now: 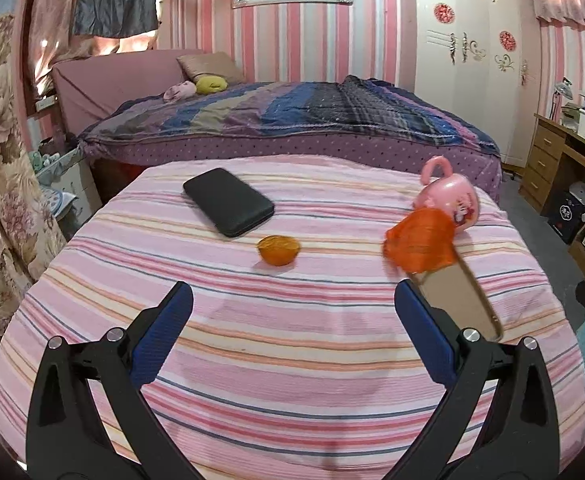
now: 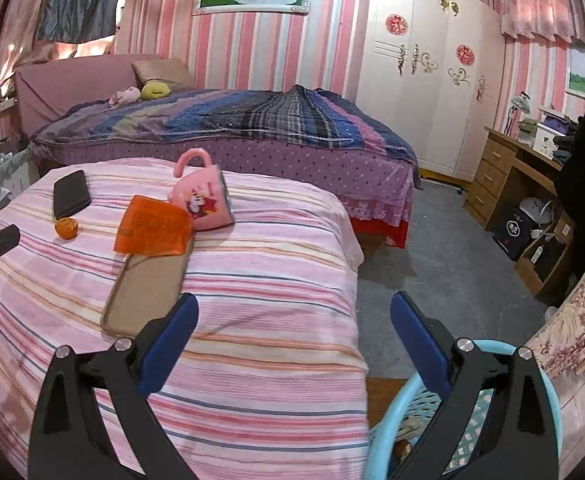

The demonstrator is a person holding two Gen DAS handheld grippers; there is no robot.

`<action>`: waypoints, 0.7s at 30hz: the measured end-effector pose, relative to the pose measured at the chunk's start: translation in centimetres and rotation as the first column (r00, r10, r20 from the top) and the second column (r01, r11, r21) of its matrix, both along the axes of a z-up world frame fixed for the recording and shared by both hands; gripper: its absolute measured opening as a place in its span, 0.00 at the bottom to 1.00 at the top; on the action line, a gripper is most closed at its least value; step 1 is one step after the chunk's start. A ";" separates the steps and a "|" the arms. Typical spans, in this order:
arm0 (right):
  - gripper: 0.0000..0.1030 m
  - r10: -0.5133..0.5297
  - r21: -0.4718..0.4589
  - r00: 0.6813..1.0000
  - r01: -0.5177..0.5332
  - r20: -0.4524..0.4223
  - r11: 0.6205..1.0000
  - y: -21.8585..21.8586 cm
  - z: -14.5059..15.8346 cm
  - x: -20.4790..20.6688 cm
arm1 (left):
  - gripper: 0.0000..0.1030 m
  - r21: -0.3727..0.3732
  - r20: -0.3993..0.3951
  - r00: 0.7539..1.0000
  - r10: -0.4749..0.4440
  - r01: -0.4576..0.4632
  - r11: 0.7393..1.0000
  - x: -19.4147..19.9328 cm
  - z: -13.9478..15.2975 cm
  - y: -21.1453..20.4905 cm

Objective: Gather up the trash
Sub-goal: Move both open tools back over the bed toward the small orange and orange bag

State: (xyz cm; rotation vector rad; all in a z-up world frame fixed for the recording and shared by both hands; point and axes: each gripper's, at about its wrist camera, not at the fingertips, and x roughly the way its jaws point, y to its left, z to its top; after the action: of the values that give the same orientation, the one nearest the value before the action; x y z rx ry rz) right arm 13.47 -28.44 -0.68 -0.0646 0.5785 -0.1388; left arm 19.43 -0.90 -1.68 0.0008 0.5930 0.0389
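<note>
Left wrist view: left gripper point(image 1: 292, 308) gapes wide, holding nothing. Beyond it, mid-table, sits the orange peel point(image 1: 278, 250), light and soft; pinch its rim. Right gripper point(image 2: 294, 316) gapes too, over the blue bin point(image 2: 388, 420)

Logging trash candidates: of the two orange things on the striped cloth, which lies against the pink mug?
The flat orange wrapper, touching the tipped pink mug. The round orange peel sits apart, near the black phone.
</note>
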 end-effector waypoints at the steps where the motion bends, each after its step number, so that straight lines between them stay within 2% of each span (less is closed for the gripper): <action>1: 0.92 0.005 0.007 1.000 -0.005 -0.001 1.000 0.4 0.1 0.1 | 0.95 0.002 -0.005 1.000 0.001 -0.001 1.000 0.1 -0.1 0.2; 5: 0.92 0.015 0.016 1.000 -0.015 -0.003 1.000 1.1 0.3 0.5 | 0.95 -0.019 -0.029 0.999 -0.021 0.021 1.000 0.7 -0.6 1.5; 9: 0.92 0.029 0.022 0.999 -0.028 -0.017 0.999 2.3 0.5 2.0 | 0.95 0.009 -0.031 0.999 -0.017 0.017 1.000 1.2 -1.0 2.4; 15: 0.94 0.045 -0.011 0.999 -0.046 -0.030 0.999 4.4 0.2 4.8 | 0.95 -0.002 -0.042 0.998 -0.052 0.052 0.999 1.7 -1.4 2.9; 18: 0.94 0.050 -0.009 0.998 -0.050 -0.033 0.999 4.6 -0.1 5.4 | 0.95 0.010 -0.031 0.999 -0.041 0.041 0.999 1.9 -1.7 3.2; 21: 0.95 0.053 0.005 0.998 -0.053 -0.038 0.999 4.8 -1.1 6.1 | 0.95 0.007 -0.072 0.996 -0.051 0.052 0.999 2.5 -2.5 3.7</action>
State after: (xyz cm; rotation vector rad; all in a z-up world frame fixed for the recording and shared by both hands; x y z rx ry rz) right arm 19.57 -23.68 -1.76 -0.0790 0.6144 -0.0849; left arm 21.96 2.77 -4.15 0.0264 0.6644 -0.0088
